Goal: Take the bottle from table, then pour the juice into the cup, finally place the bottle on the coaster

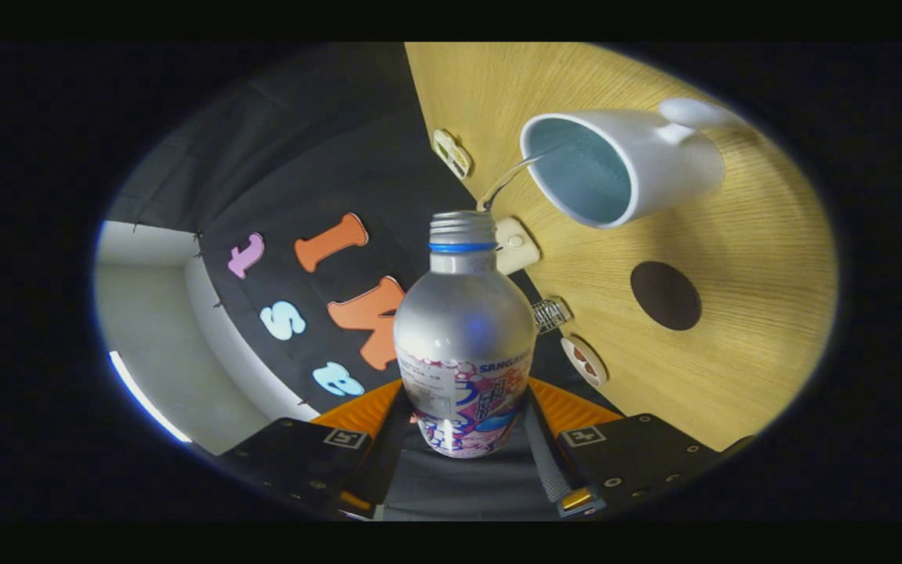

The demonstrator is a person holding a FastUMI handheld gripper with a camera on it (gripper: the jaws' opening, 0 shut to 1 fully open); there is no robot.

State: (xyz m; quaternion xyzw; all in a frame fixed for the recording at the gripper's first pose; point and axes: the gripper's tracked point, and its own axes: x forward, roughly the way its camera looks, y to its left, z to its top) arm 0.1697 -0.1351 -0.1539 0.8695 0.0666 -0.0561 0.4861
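bottle [464, 329]: base hidden between the fingers | label print too small | cup [623, 160]: handle end cut off

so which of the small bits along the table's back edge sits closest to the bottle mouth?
The cream rounded block, just beside the neck of the bottle the gripper holds. The wire piece and round dish lie lower by the body; the framed tag lies beyond.

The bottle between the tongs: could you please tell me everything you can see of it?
The bottle looks like silvery metal, with a printed pink, white and blue label around its lower body, a rounded shoulder, a blue ring under a threaded neck, and no cap. The tongs are shut on its labelled lower body, one on each side. It is tipped toward the white cup on the wooden table, and a thin stream runs from its mouth into the cup.
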